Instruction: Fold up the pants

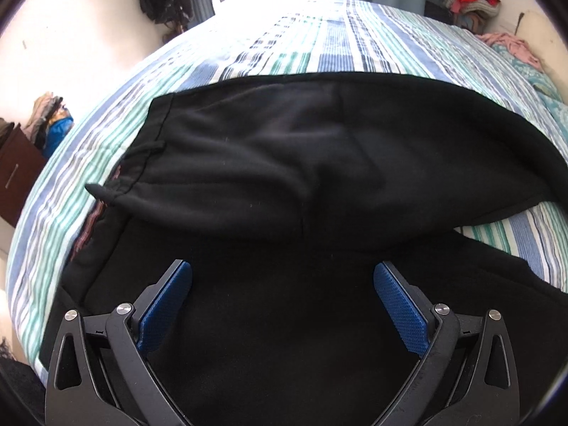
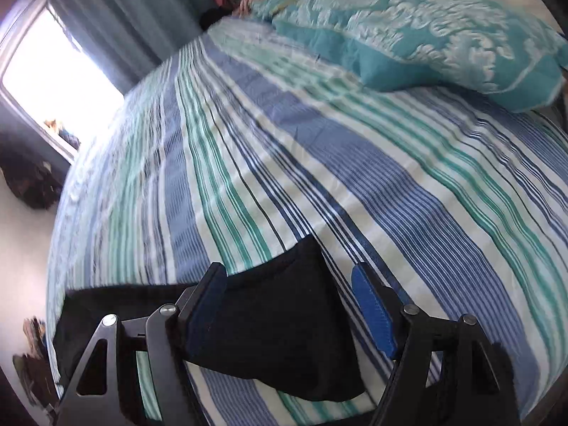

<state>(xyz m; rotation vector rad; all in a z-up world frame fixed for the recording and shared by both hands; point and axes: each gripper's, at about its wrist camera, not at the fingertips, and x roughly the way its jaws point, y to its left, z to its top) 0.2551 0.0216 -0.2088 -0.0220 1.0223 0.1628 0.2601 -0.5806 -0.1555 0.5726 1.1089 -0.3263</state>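
Black pants [image 1: 319, 142] lie spread across the striped bed, one layer folded over another, with a hemmed end [image 1: 159, 135] toward the left. My left gripper [image 1: 282, 266] hovers just above the near part of the dark cloth, open, with nothing pinched between its blue pads [image 1: 401, 312]. In the right wrist view one end of the pants [image 2: 277, 319] lies between the fingers of my right gripper [image 2: 287, 269]. That gripper is open: the cloth rests against the left pad, while the right blue pad [image 2: 372, 312] stands clear of it.
The bed's blue, green and white striped sheet [image 2: 319, 159] stretches beyond the pants. A teal patterned quilt [image 2: 426, 28] lies at the far right. A pile of clothes [image 1: 468, 0] sits behind the bed, a dark dresser [image 1: 17, 170] stands left, and a bright window [image 2: 53, 71] glares.
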